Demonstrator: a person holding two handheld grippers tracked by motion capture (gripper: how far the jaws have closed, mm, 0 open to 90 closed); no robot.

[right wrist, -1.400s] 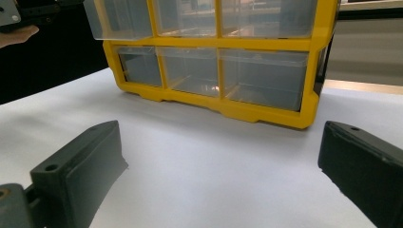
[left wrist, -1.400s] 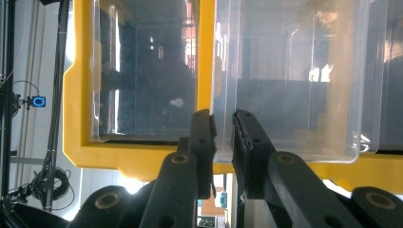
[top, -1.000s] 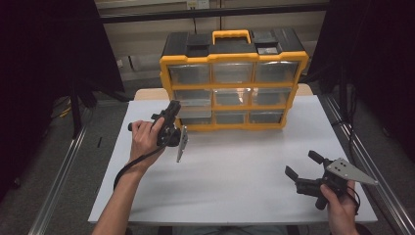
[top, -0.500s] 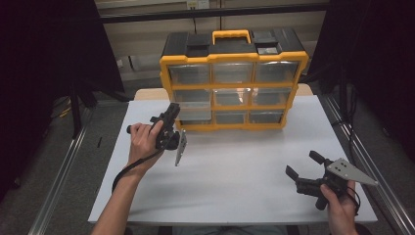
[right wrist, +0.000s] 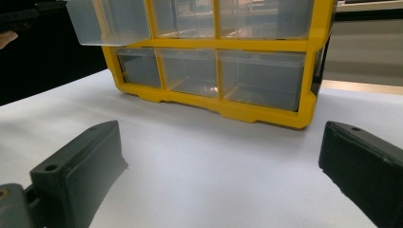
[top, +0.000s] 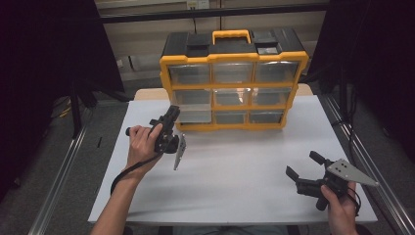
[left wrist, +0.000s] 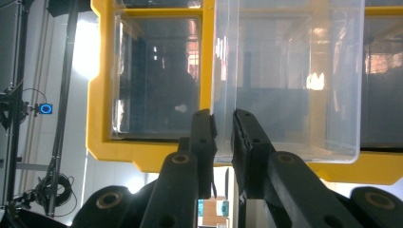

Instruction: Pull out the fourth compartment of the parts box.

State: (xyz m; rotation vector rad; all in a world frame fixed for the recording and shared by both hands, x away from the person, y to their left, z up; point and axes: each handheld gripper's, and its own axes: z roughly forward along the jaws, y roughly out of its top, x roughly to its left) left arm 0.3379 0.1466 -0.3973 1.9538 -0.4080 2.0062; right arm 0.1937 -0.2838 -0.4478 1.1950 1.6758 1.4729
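Nine clear drawers sit in a yellow drawer box with a black top, at the far side of the white tabletop. One drawer, in the middle row at the left end of the box, sticks out toward the person. The left hand-held gripper is right at the front of the box and pinches that drawer's front wall between its closed jaws. Since half a second ago the drawer has slid out a little more. The right hand-held gripper sits well away from the box, near its right end, jaws wide open and holding nothing, same as before.
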